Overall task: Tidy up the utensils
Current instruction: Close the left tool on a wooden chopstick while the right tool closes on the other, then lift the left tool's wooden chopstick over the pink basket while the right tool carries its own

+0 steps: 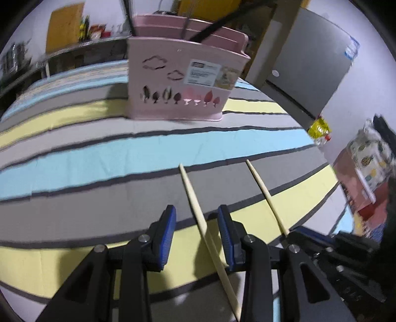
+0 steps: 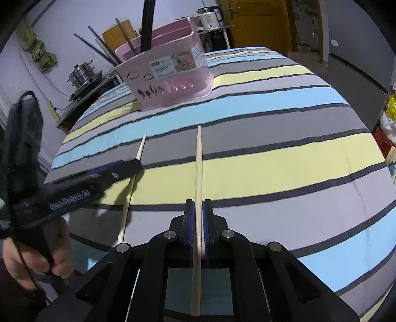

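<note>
Both chopsticks remain outside the pink holder (image 2: 173, 74) at upper centre: right gripper (image 2: 198, 210) jaws clamp one chopstick (image 2: 198, 161), while left gripper (image 1: 196, 218) jaws stand narrowly open around the other chopstick (image 1: 195, 203).

My views are dim and cool-toned. Fisheye bends the striped tablecloth (image 1: 148, 153) and blackens the corners. Motion blur smears my left gripper (image 2: 128, 164) and the room's edges. Soft shadows lie under both chopsticks (image 2: 198, 173).

A striped cloth (image 2: 272, 153) of blue, yellow and grey bands spreads across the counter. Behind it stands an orange door (image 2: 259, 22), with a white kettle (image 2: 210, 17) on a stand, and steel pots (image 2: 83, 73) stacked at left. A grey fridge (image 1: 311, 67) stands to the right.
</note>
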{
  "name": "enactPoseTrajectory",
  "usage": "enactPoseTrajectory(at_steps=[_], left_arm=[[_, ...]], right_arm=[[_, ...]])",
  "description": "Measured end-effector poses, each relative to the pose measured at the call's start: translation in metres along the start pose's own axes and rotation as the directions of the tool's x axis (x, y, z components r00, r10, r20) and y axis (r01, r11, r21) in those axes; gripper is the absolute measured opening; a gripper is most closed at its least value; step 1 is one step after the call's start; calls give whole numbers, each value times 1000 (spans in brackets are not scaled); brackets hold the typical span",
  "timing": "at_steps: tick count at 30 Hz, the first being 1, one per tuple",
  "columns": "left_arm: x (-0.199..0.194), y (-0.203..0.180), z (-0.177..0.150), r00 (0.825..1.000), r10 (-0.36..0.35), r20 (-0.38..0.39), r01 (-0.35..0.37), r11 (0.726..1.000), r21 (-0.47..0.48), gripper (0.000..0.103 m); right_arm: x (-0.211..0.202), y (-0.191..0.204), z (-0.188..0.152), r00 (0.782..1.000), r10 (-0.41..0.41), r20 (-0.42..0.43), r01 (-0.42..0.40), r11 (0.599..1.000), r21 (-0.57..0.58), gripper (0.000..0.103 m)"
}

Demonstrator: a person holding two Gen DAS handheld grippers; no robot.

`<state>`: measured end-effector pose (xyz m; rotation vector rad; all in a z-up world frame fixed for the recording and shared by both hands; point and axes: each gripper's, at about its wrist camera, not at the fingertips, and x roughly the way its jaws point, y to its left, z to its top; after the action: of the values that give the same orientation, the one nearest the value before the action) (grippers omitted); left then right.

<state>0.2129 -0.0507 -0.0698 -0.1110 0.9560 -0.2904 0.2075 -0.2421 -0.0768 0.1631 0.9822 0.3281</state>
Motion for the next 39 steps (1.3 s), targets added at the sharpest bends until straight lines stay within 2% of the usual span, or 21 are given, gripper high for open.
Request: enactPoseTrajectory(at_steps=[1, 2, 5, 7, 14, 16, 19, 28, 35, 37, 39], left_arm=[[1, -2, 0, 1000, 25, -1, -25, 999, 22, 21], [1, 0, 0, 999, 41, -2, -41, 999, 35, 17], [-1, 15, 1, 1000, 14, -16, -13, 1000, 20, 11], [-4, 21, 2, 999, 32, -18, -31, 999, 36, 8], [-9, 37, 9, 998, 25, -49, -23, 999, 39, 8], [-5, 35, 16, 998, 19, -67, -15, 998, 56, 15], [4, 27, 25, 996, 30, -81, -24, 997, 80, 19], [16, 27, 36, 994, 53, -96, -41, 992, 116, 19], [20, 19, 40, 990, 97, -105, -81, 985, 152, 15], [23, 17, 42, 989, 96, -112, -79, 986, 148, 8], [23, 18, 44, 989, 88, -121, -70, 987, 141, 6]], right_arm=[[0, -1, 1, 1000, 2, 2, -2, 1000, -2, 8], [1, -1, 3, 1000, 2, 4, -2, 1000, -5, 8], [5, 0, 11, 1000, 9, 2, -9, 1000, -16, 8], [8, 2, 17, 1000, 10, 1, -10, 999, -31, 8], [32, 5, 44, 999, -2, -37, -1, 998, -70, 12], [38, 4, 51, 999, -4, -44, 1, 997, -75, 12], [45, 4, 61, 998, -9, -54, 5, 997, -78, 12], [62, 13, 77, 995, -53, -89, 41, 990, -134, 12], [69, 21, 82, 991, -81, -105, 62, 984, -168, 5], [68, 20, 84, 991, -71, -110, 52, 985, -162, 5], [66, 19, 86, 992, -62, -112, 43, 986, -159, 5]])
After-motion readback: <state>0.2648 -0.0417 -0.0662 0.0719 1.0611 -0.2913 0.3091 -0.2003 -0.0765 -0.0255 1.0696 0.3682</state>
